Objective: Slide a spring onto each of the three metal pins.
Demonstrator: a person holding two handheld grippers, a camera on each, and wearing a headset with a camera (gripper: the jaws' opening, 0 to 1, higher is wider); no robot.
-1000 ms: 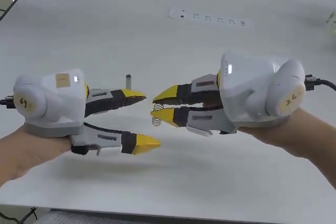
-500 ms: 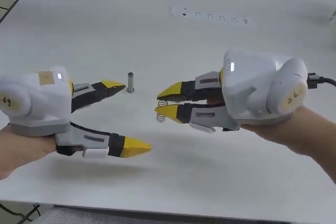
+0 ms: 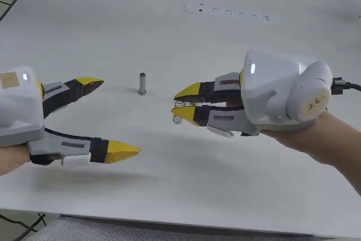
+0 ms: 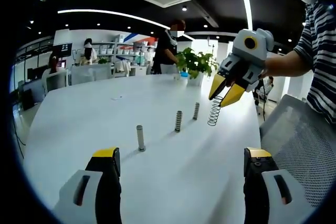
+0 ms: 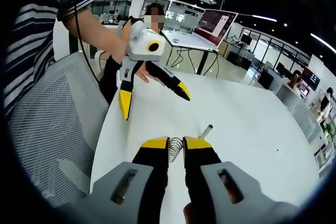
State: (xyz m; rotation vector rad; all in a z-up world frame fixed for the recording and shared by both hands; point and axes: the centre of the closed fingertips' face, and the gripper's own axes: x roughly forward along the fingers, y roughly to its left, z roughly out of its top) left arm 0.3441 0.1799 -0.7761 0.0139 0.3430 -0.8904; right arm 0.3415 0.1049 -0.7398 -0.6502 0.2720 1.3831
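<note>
- Left claw [image 3: 109, 117] is closest, down at the left. Its jaws are spread wide with nothing in them, and it's held over the worktop [image 3: 186, 190].
- Right claw [image 3: 182, 104] sits just past it on the right, pointing toward the left one. It's pinched narrow on a spring [image 3: 177, 113], with the coil hanging down from the yellow tips.
- Bare pin [image 3: 142, 83] stands upright on the worktop a bit further out, roughly between the two claws. It's near the spring but not touching it.
- In the left gripper view the row goes on behind it. The next pin [image 4: 178, 121] and the far pin [image 4: 196, 110] each already have a spring on.
- White power strip [image 3: 228, 12] lies way at the back.
</note>
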